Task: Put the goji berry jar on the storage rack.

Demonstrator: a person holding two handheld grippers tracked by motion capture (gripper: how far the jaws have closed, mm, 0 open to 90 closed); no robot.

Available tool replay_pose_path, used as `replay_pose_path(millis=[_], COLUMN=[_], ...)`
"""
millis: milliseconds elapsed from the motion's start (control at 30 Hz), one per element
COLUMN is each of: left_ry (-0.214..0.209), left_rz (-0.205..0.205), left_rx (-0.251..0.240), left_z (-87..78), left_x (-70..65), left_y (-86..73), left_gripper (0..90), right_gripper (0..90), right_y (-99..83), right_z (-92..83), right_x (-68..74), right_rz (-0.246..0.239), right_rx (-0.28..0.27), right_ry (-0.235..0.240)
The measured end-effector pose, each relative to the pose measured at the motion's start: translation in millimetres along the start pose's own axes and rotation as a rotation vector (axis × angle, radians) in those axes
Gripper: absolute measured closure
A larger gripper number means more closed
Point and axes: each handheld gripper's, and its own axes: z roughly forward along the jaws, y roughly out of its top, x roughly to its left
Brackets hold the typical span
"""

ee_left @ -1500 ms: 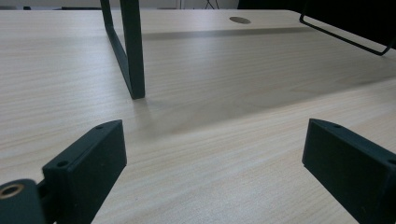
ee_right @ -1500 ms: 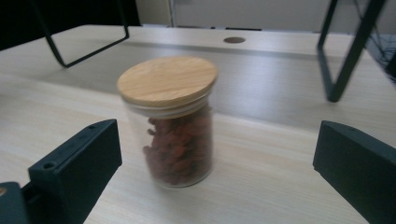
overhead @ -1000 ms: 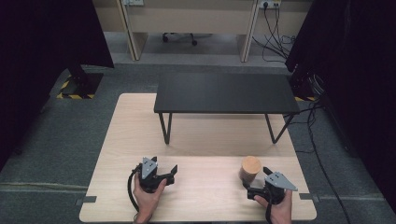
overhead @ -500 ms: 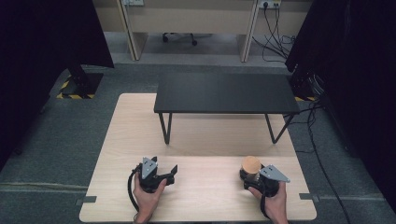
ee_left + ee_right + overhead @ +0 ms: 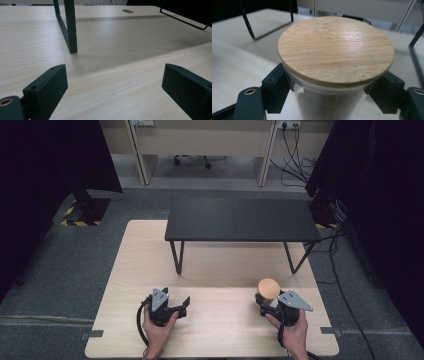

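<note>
A clear glass jar (image 5: pixel 268 289) with a round wooden lid (image 5: pixel 335 50) and dark brownish contents sits between the jaws of my right gripper (image 5: pixel 265 301) at the front right of the light wooden table (image 5: pixel 215 265). In the right gripper view both black pads press the glass just below the lid, so my right gripper (image 5: pixel 332 100) is shut on the jar. My left gripper (image 5: pixel 185 304) rests at the front left, held by a hand. In the left gripper view it (image 5: pixel 113 82) is open wide, with bare tabletop between its jaws.
A low black table (image 5: pixel 240 220) on thin metal legs (image 5: pixel 71 30) stands across the far half of the wooden table. Grey carpet surrounds the table, dark curtains hang at both sides, and cables trail on the floor at the right.
My right gripper slid forward around the jar and closed on it, and the jar now sits slightly higher in the picture. The left gripper has stayed put.
</note>
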Motion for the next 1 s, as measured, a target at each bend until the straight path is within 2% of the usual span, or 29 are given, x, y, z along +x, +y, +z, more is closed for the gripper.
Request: replay_pose_path(millis=[100, 200, 300, 400, 667, 1000], left_ry=[0.0, -0.002, -0.002, -0.002, -0.001, -0.002], left_rz=[0.001, -0.001, 0.0, 0.001, 0.001, -0.001], left_rx=[-0.001, -0.001, 0.0, 0.0, -0.002, -0.003], left_z=[-0.1, -0.1, 0.0, 0.0, 0.0, 0.0], left_x=[0.0, 0.4, 0.2, 0.3, -0.2, -0.1], left_y=[-0.1, -0.2, -0.1, -0.1, -0.4, -0.5], left_gripper=[5.7, 5.7, 5.7, 5.7, 5.7, 5.7], right_gripper=[25.8, 25.8, 25.8, 25.9, 25.9, 25.9], right_y=[20.7, 32.5, 40.6, 46.5, 75.8, 106.5], right_z=[-3.1, -5.6, -5.3, -3.8, -8.9, -9.7], right_x=[5.7, 8.8, 10.6, 9.9, 13.0, 14.4], right_rz=[-0.005, -0.004, -0.011, -0.009, -0.042, -0.052], right_rx=[-0.023, -0.046, -0.04, -0.028, -0.057, -0.069], right_ry=[-0.027, -0.048, -0.057, -0.053, -0.059, -0.071])
